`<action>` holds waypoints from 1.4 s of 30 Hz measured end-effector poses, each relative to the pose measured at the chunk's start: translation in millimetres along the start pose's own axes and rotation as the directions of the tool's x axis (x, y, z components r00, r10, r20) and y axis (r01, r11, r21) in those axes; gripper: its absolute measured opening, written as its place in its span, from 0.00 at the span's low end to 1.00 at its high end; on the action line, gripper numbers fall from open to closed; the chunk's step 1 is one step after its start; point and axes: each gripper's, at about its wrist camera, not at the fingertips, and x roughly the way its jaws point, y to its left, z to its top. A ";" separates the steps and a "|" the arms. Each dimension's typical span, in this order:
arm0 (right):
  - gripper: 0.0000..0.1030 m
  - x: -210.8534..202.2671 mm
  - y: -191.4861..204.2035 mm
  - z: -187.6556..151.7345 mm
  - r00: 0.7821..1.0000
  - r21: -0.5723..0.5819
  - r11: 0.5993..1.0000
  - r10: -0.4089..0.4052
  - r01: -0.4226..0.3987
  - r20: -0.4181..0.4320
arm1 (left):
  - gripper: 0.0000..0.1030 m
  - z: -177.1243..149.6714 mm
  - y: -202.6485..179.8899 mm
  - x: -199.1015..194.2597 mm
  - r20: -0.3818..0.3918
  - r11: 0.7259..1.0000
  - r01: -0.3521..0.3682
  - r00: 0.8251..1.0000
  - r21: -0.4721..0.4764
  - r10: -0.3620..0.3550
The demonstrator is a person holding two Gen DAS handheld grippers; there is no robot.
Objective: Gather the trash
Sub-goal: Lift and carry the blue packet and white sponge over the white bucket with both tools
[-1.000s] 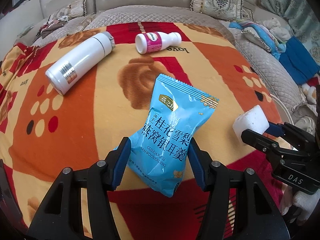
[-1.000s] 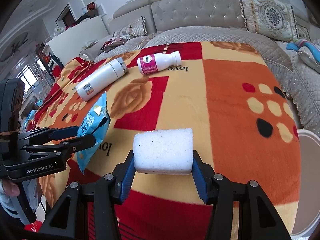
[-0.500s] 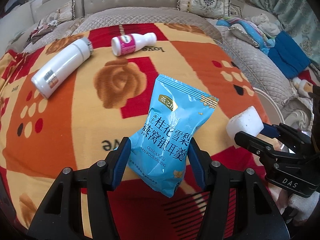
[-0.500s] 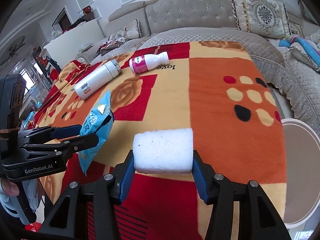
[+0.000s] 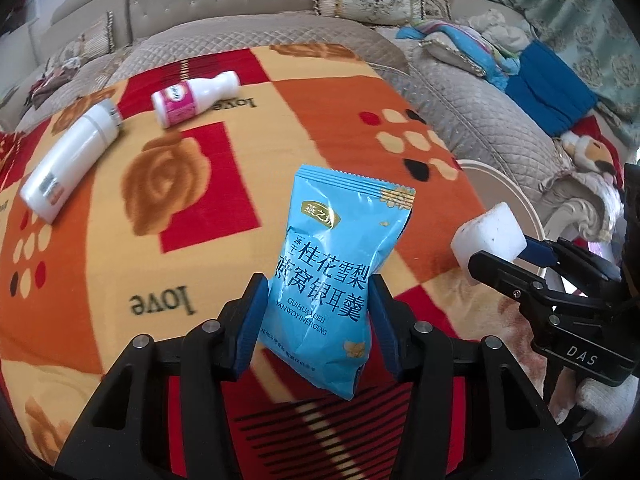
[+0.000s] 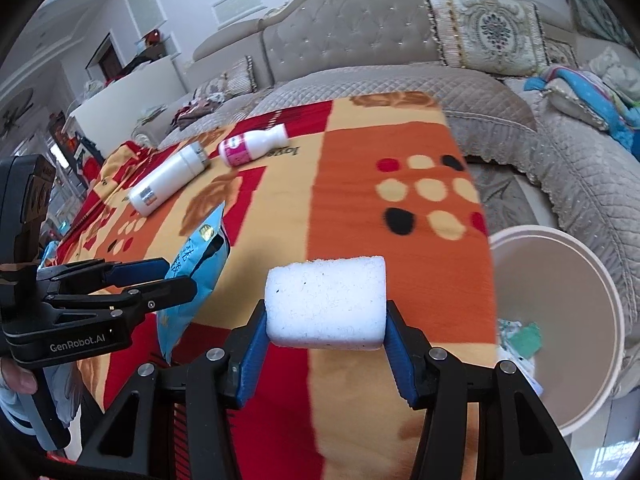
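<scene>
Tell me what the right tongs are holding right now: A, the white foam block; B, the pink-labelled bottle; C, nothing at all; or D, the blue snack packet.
A: in the right wrist view the right tongs are shut on the white foam block, while the blue snack packet sits in the left tongs and the pink-labelled bottle lies on the blanket.

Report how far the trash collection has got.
Done: some scraps already lie in the bin. In hand: the left gripper clamps the blue snack packet, the right gripper the white foam block. Left: the white flask and the small pink-labelled bottle on the blanket.
</scene>
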 end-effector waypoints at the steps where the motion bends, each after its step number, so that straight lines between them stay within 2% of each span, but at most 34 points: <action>1: 0.50 -0.9 -3.2 -0.8 1.000 0.006 1.000 -0.002 0.002 0.000 | 0.47 0.5 -3.3 1.6 -0.003 1.000 0.003 1.000 0.004 -0.003; 4: 0.50 -5.0 -13.5 -3.9 1.000 0.025 1.000 -0.007 0.007 0.003 | 0.47 1.0 -8.9 4.7 -0.011 1.000 0.001 1.000 0.029 -0.001; 6: 0.50 -5.9 -17.6 -5.6 1.000 0.037 0.999 -0.002 0.002 0.004 | 0.48 -0.3 -13.1 8.2 -0.032 0.997 0.022 0.999 0.081 -0.019; 8: 0.50 -5.2 -21.3 -6.7 1.000 0.052 0.999 0.004 -0.005 0.003 | 0.51 -2.3 -12.8 8.9 -0.020 0.995 0.030 0.999 0.092 -0.029; 12: 0.50 -2.3 -23.8 -9.0 1.000 0.071 0.997 0.023 -0.023 -0.001 | 0.66 -1.8 -3.5 12.4 -0.027 0.994 0.093 0.995 0.051 -0.092; 16: 0.51 -1.0 -19.0 -9.9 1.000 0.056 0.998 0.027 -0.026 -0.006 | 0.67 -2.8 5.4 26.8 -0.038 0.997 0.073 0.997 0.038 -0.071; 21: 0.52 -2.4 -21.6 -9.2 1.000 0.063 0.998 0.022 -0.022 -0.005 | 0.67 -4.7 4.2 32.8 -0.044 0.990 0.128 0.991 0.052 -0.125; 25: 0.52 -1.7 -25.1 -9.6 1.000 0.073 0.997 0.020 -0.019 -0.010 | 0.68 -5.7 -5.9 25.6 -0.042 0.974 0.203 0.979 0.098 -0.200; 27: 0.52 -1.1 -25.4 -9.9 1.000 0.075 0.997 0.020 -0.019 -0.011 | 0.72 -7.5 -11.1 23.6 -0.042 0.970 0.203 0.979 0.131 -0.199; 28: 0.52 -0.6 -25.5 -10.0 1.000 0.075 0.997 0.021 -0.020 -0.013 | 0.72 -8.9 -14.1 25.5 -0.048 0.973 0.180 0.983 0.146 -0.175; 32: 0.52 1.3 -23.9 -10.1 1.000 0.071 0.997 0.024 -0.023 -0.019 | 0.72 -12.8 -15.3 33.7 -0.056 0.983 0.112 0.993 0.146 -0.105; 35: 0.52 0.7 -24.4 -10.9 1.000 0.069 0.997 0.025 -0.024 -0.017 | 0.71 -13.9 -12.5 35.0 -0.046 0.986 0.102 0.994 0.129 -0.097; 37: 0.53 0.0 -26.0 -11.1 1.000 0.073 0.997 0.024 -0.023 -0.015 | 0.64 -14.1 -14.4 34.2 -0.039 0.987 0.090 0.996 0.134 -0.085; 39: 0.53 -1.9 -28.4 -11.2 1.000 0.077 0.997 0.023 -0.022 -0.011 | 0.60 -14.1 -18.9 31.3 -0.027 0.986 0.070 0.997 0.151 -0.067; 40: 0.53 -2.7 -29.3 -10.9 1.000 0.079 0.997 0.022 -0.021 -0.008 | 0.53 -13.8 -20.5 30.4 -0.027 0.986 0.072 0.997 0.152 -0.069; 42: 0.53 -5.4 -32.9 -10.8 1.000 0.086 0.996 0.020 -0.020 -0.002 | 0.50 -12.5 -24.4 28.6 -0.027 0.986 0.075 0.997 0.151 -0.072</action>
